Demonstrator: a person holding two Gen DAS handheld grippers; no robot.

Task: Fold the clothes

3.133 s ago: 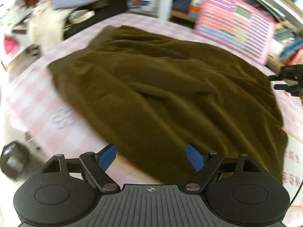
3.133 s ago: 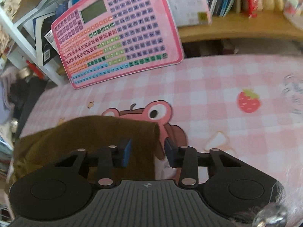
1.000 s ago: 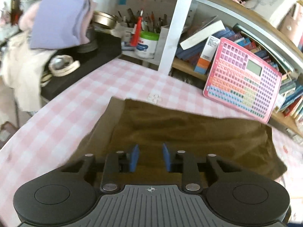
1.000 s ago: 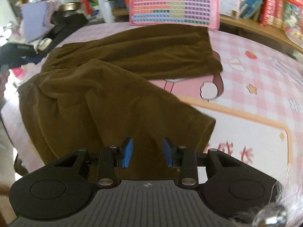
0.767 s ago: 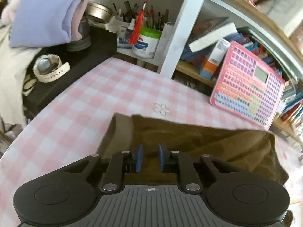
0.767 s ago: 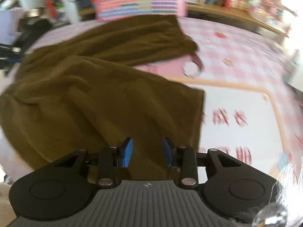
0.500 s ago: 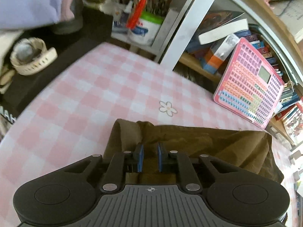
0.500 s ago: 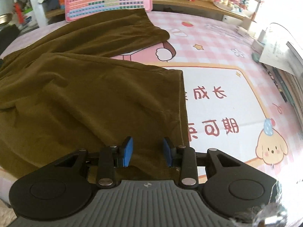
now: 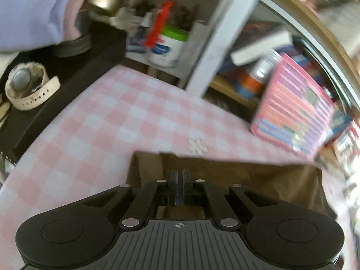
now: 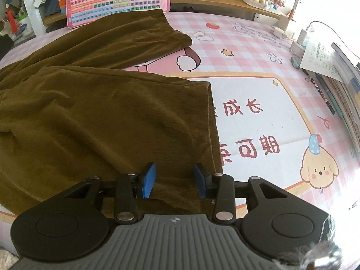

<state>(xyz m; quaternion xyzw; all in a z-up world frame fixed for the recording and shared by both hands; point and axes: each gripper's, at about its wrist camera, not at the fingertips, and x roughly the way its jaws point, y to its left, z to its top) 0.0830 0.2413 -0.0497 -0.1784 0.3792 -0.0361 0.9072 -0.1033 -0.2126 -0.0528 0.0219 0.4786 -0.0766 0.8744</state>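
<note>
Ahead and to the left of the left gripper (image 9: pixel 180 185), a bare stretch of pink checked tablecloth (image 9: pixel 108 121) is seen, bounded at its far left by a black stand (image 9: pixel 67 76) carrying a white watch (image 9: pixel 29 87). The left jaws are closed together, and the brown trousers (image 9: pixel 258 177) lie directly under and around them at the waistband corner; whether cloth is pinched between the pads cannot be told through the blur. The straight top edge of the trousers runs to the right just beyond the fingertips. Farther right, a pink keyboard toy (image 9: pixel 292 112) is propped against the shelves.

In the right wrist view, the trousers (image 10: pixel 101 117) spread to the left of and beyond the right gripper (image 10: pixel 175 178). Its jaws stand apart, having just opened slightly, with the cloth lying between and below the blue pads (image 10: pixel 149 177), not pressed by them. The leg hem is found just right of the right pad, running away from it. Beyond that edge, open printed table mat (image 10: pixel 258 103) extends to the right as far as notebooks (image 10: pixel 342 85) at the table's border.
</note>
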